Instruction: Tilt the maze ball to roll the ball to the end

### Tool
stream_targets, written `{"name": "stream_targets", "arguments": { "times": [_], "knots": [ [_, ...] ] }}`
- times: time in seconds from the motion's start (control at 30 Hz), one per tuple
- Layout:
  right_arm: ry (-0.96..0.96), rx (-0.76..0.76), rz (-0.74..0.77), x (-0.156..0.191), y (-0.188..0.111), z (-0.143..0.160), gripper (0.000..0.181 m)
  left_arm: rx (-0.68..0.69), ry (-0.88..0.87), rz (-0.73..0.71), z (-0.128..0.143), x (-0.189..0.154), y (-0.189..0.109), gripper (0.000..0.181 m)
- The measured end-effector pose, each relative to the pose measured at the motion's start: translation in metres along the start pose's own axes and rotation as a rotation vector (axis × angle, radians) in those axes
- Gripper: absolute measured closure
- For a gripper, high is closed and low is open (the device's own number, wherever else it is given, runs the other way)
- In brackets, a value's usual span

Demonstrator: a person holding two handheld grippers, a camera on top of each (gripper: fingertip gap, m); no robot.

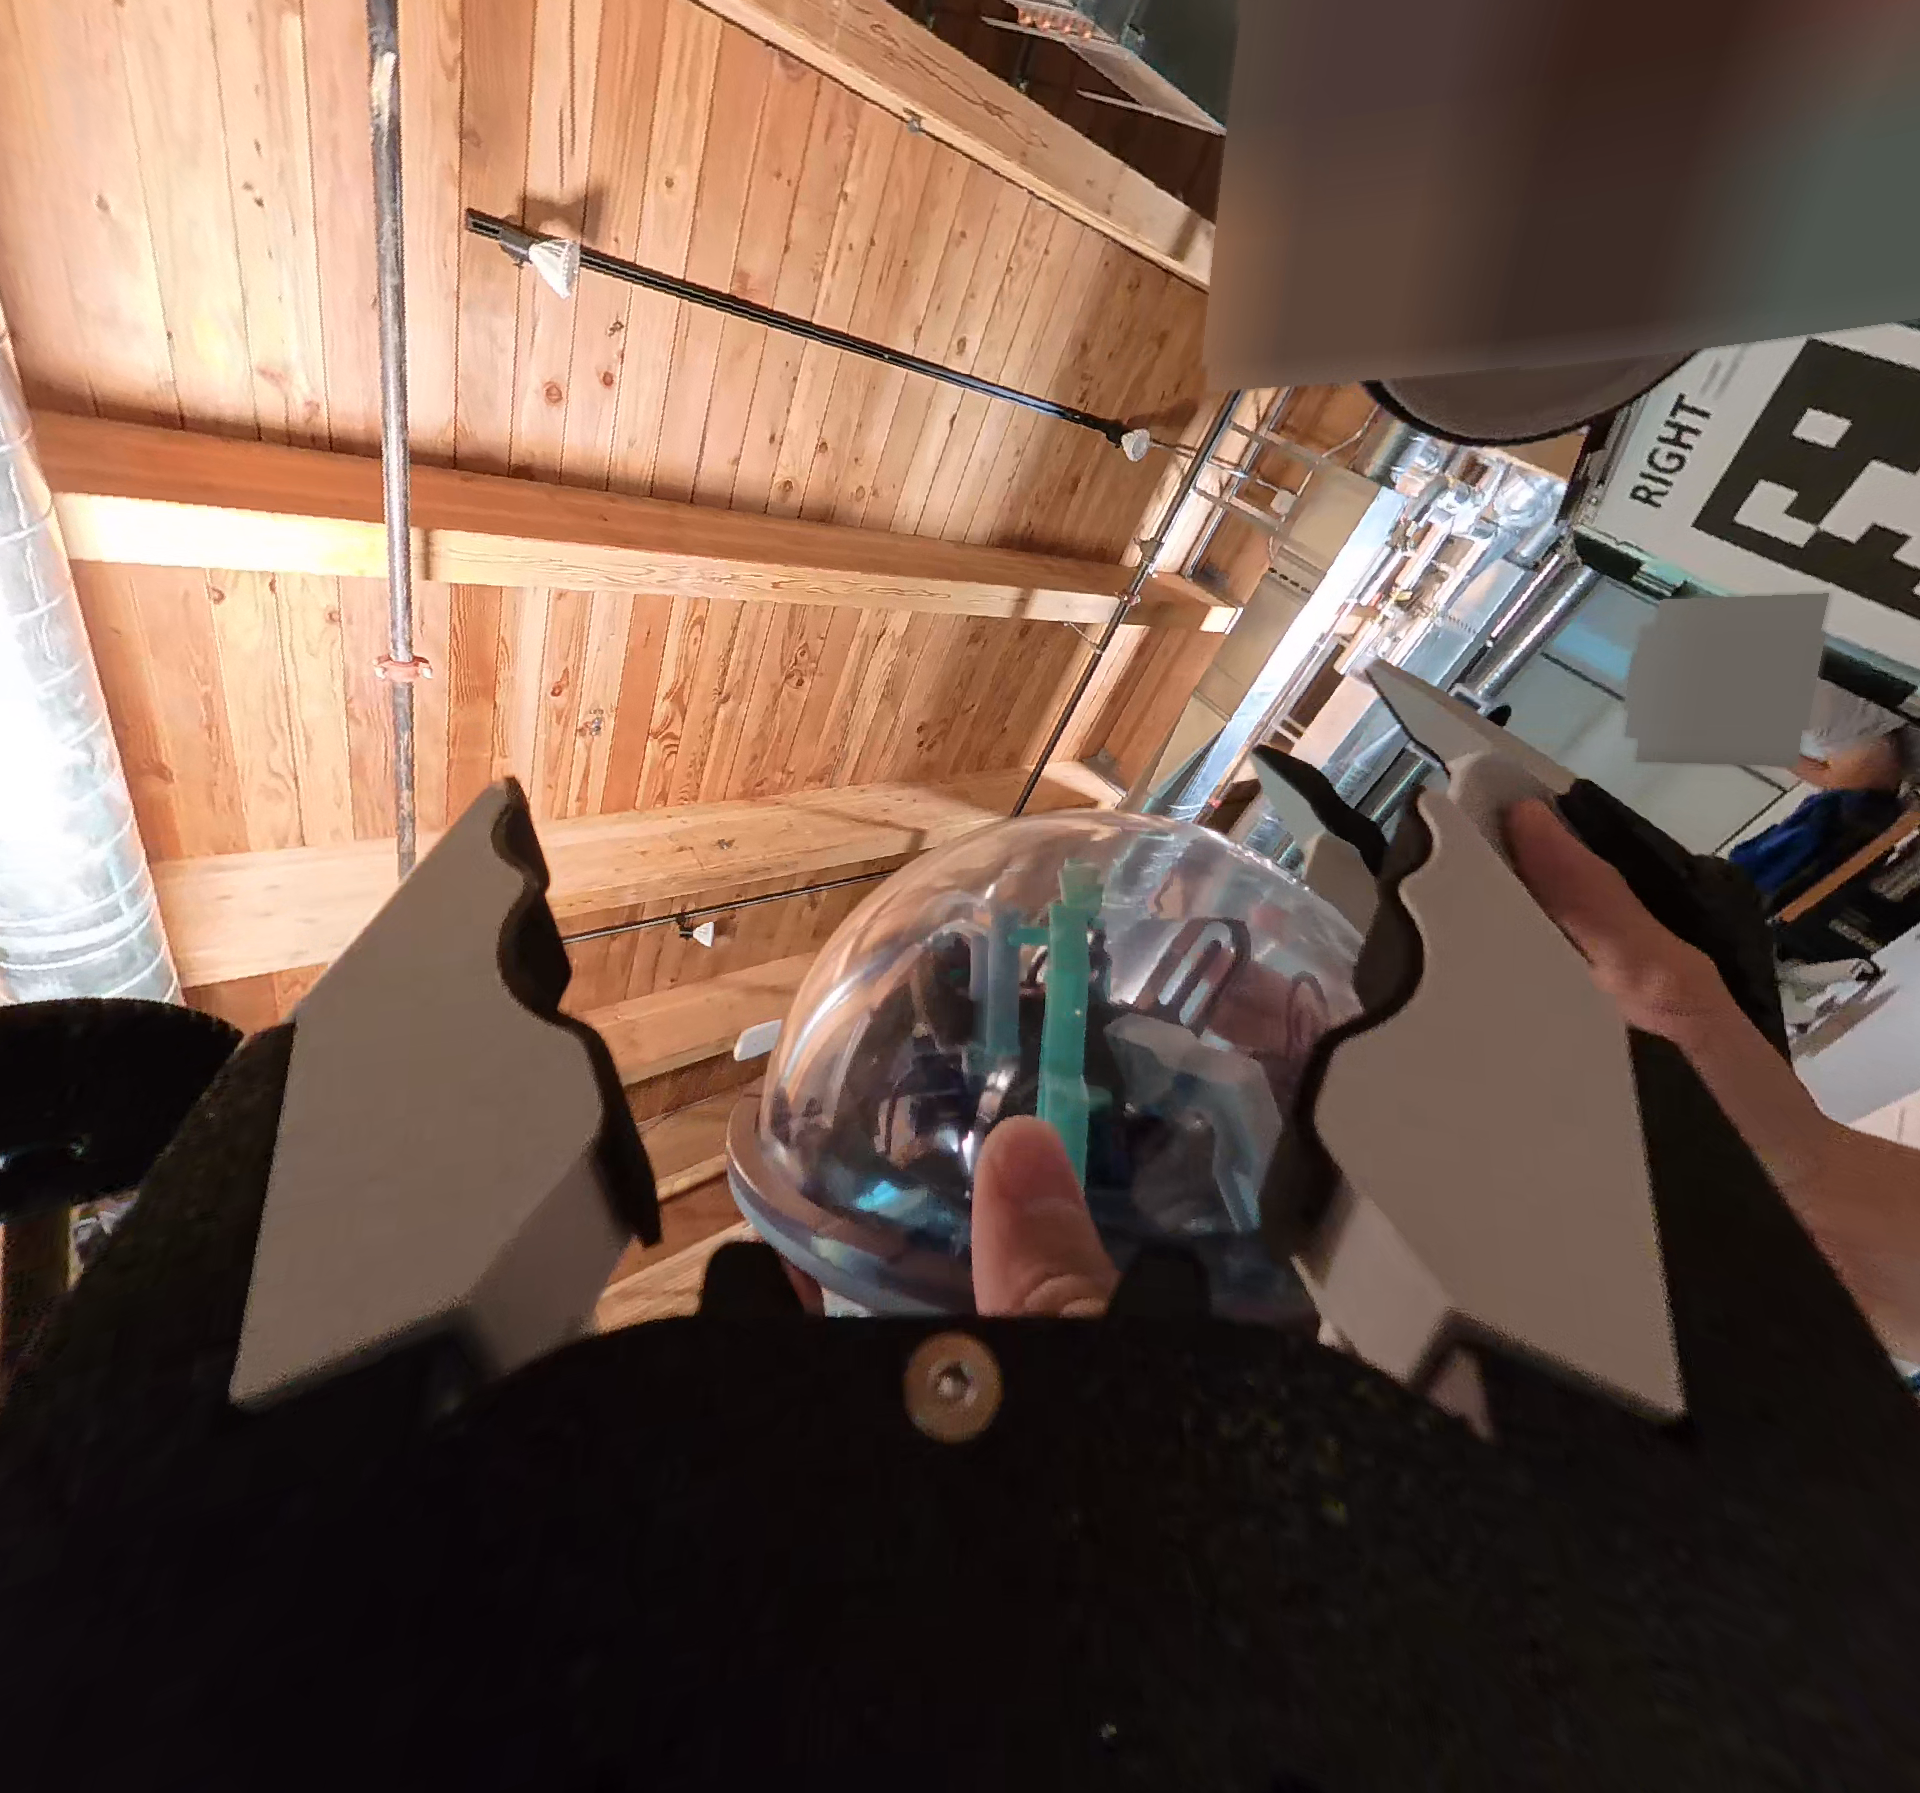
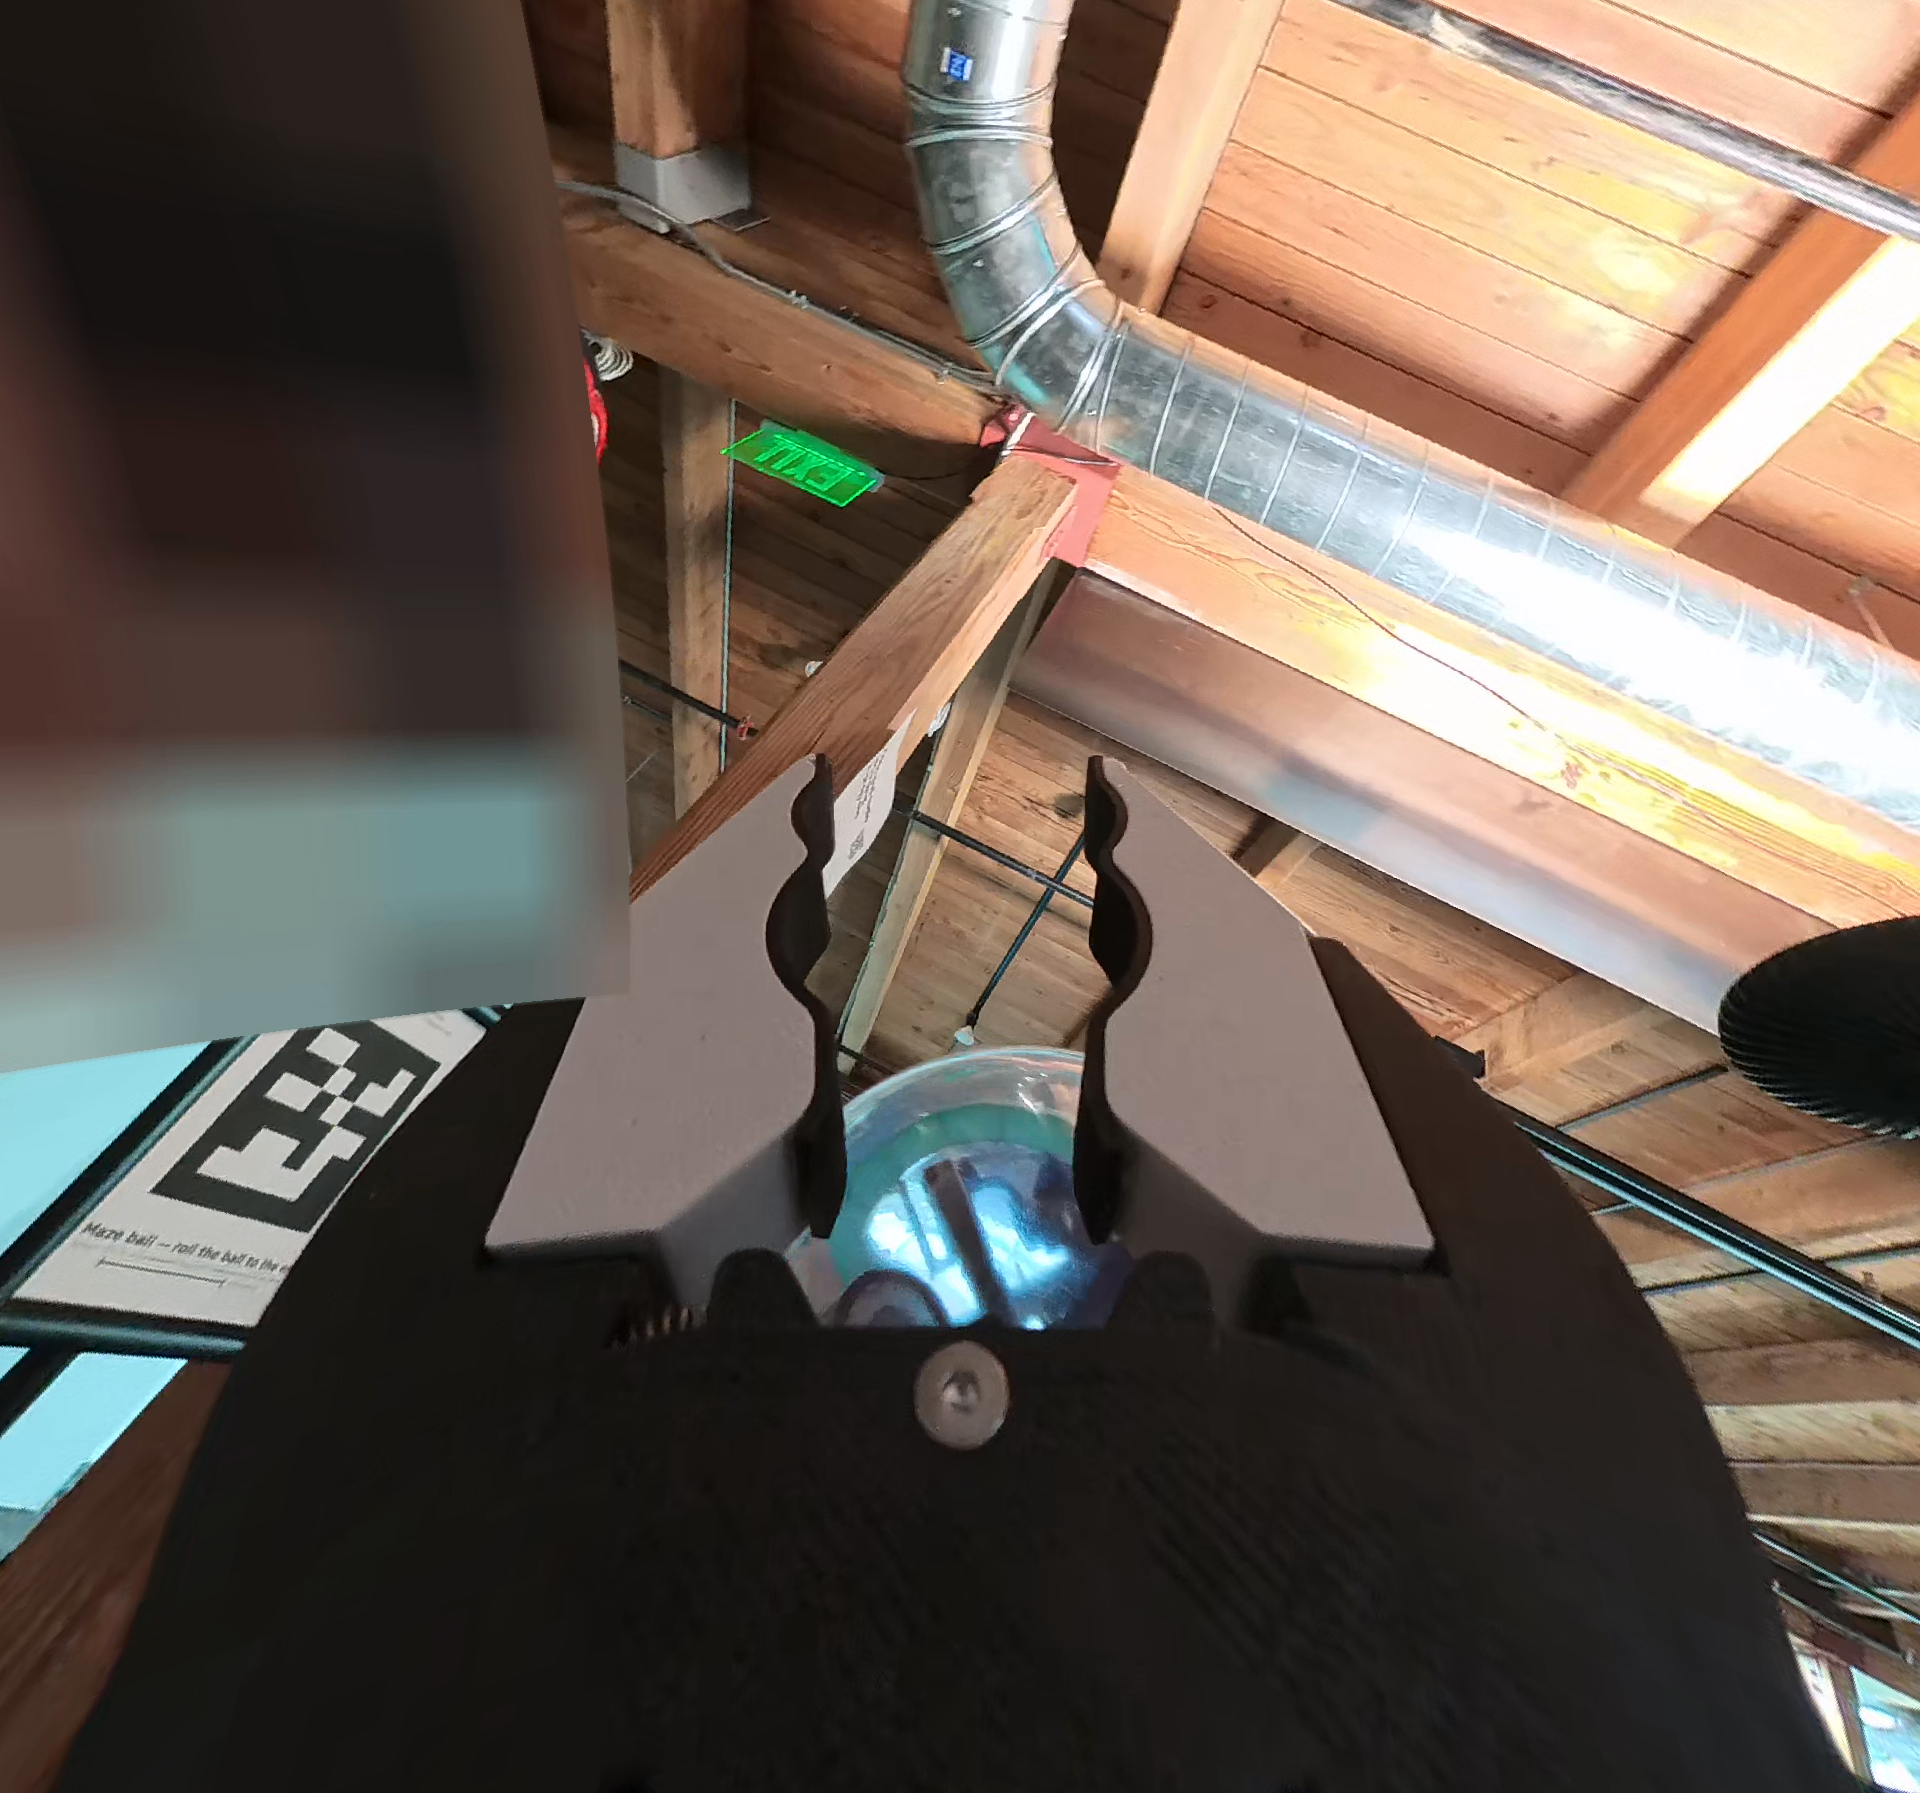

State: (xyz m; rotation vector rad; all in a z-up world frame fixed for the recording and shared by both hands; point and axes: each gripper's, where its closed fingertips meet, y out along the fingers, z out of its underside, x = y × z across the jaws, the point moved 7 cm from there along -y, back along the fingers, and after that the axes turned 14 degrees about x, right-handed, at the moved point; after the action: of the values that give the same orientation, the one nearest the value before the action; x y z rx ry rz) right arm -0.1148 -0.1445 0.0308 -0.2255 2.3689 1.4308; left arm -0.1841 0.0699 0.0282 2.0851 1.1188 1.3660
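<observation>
Both grippers point up at a wooden ceiling. The maze ball (image 1: 1049, 1026) is a clear dome with teal and dark tracks inside. In the left wrist view it sits low between the jaws of my left gripper (image 1: 935, 793), nearer the right finger, with a bare thumb (image 1: 1034, 1213) pressed on it. The left gripper is wide open and does not clamp it. A gloved hand (image 1: 1621, 912) and part of the other gripper (image 1: 1475, 735) are at the right. In the right wrist view the ball (image 2: 956, 1182) shows behind the base of my right gripper (image 2: 958, 767), whose jaws stand partly apart. The small ball inside is not visible.
Overhead are wooden planks and beams (image 1: 623, 538), a metal duct (image 2: 1039, 185), a green lit sign (image 2: 805, 465) and a black round fan (image 2: 1829, 1026). A board with a black-and-white marker (image 1: 1808, 465) also shows in the right wrist view (image 2: 301, 1141).
</observation>
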Motion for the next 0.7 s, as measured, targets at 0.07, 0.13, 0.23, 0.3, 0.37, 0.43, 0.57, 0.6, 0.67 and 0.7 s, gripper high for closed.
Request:
{"name": "stream_targets", "arguments": {
  "times": [0.07, 0.13, 0.23, 0.3, 0.37, 0.43, 0.57, 0.6, 0.67, 0.7],
  "knots": [
    [0.013, -0.01, -0.007, 0.001, 0.0, -0.001, 0.135, -0.004, -0.032, -0.006, 0.001, 0.004, -0.001, 0.03],
    [0.033, -0.018, -0.009, 0.0, 0.0, 0.0, 0.135, -0.009, -0.058, -0.011, 0.002, 0.007, -0.002, 0.03],
    [0.05, -0.022, -0.01, -0.001, -0.001, 0.001, 0.135, -0.011, -0.078, -0.021, 0.003, 0.01, -0.003, 0.03],
    [0.048, -0.015, -0.008, -0.002, -0.001, 0.002, 0.135, -0.014, -0.073, -0.022, 0.002, 0.011, -0.004, 0.03],
    [0.055, -0.012, -0.004, -0.004, -0.002, 0.004, 0.135, -0.028, -0.05, -0.015, -0.001, 0.011, -0.005, 0.03],
    [0.076, -0.018, -0.004, -0.005, -0.003, 0.005, 0.135, -0.049, -0.018, -0.001, -0.005, 0.01, -0.006, 0.03],
    [0.098, -0.038, -0.024, -0.002, -0.002, 0.005, 0.135, -0.049, -0.02, 0.047, -0.007, 0.011, -0.008, 0.031],
    [0.076, -0.029, -0.028, 0.0, -0.001, 0.005, 0.135, -0.044, -0.04, 0.069, -0.006, 0.012, -0.008, 0.031],
    [0.012, -0.004, -0.038, 0.005, 0.001, 0.005, 0.135, -0.055, -0.093, 0.122, -0.004, 0.012, -0.008, 0.031],
    [-0.02, 0.008, -0.046, 0.009, 0.002, 0.005, 0.135, -0.069, -0.127, 0.144, -0.003, 0.013, -0.009, 0.029]
  ]
}}
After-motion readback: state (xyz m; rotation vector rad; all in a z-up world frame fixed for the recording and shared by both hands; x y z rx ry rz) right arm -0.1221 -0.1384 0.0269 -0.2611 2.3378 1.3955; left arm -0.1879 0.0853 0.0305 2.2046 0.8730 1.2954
